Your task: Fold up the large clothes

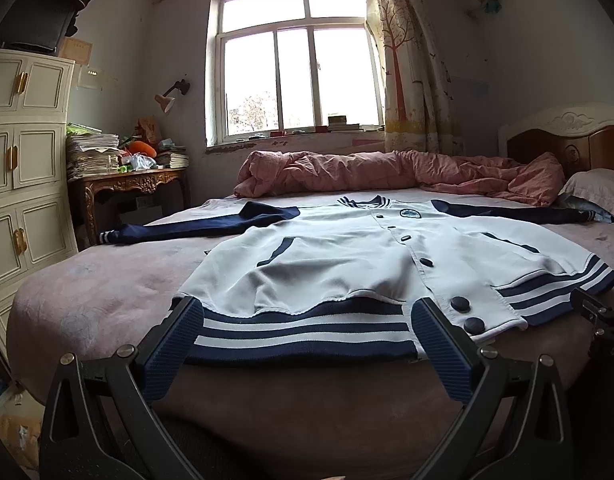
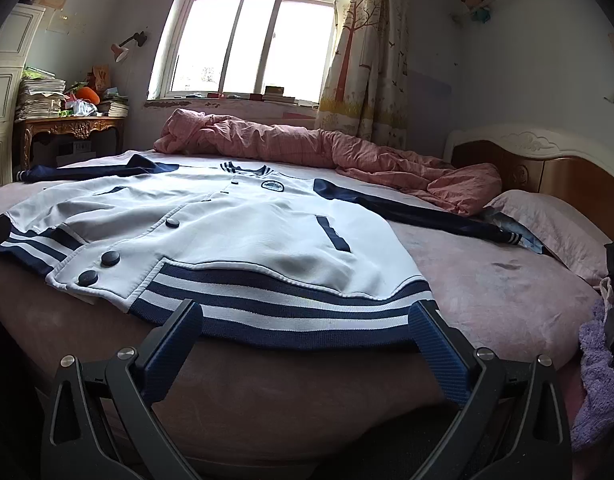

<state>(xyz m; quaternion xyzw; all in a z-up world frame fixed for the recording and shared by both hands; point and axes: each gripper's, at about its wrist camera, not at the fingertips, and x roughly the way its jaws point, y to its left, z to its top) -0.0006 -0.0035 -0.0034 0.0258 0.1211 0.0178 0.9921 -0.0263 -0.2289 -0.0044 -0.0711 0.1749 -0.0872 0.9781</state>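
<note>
A white baseball jacket (image 1: 347,256) with navy sleeves and a navy-and-white striped hem lies flat, front up, on the pink bed (image 1: 107,280). It also shows in the right wrist view (image 2: 235,232). Both sleeves are spread out to the sides. My left gripper (image 1: 307,312) is open and empty, its fingers at the left half of the striped hem at the bed's near edge. My right gripper (image 2: 307,312) is open and empty at the right half of the hem. The right gripper's tip shows at the right edge of the left wrist view (image 1: 595,308).
A crumpled pink quilt (image 1: 407,172) lies along the far side of the bed under the window. A pillow (image 2: 555,224) and wooden headboard (image 2: 547,164) are at the right. A cream cabinet (image 1: 23,168) and a cluttered desk (image 1: 127,180) stand left. Purple cloth (image 2: 599,368) hangs at the right.
</note>
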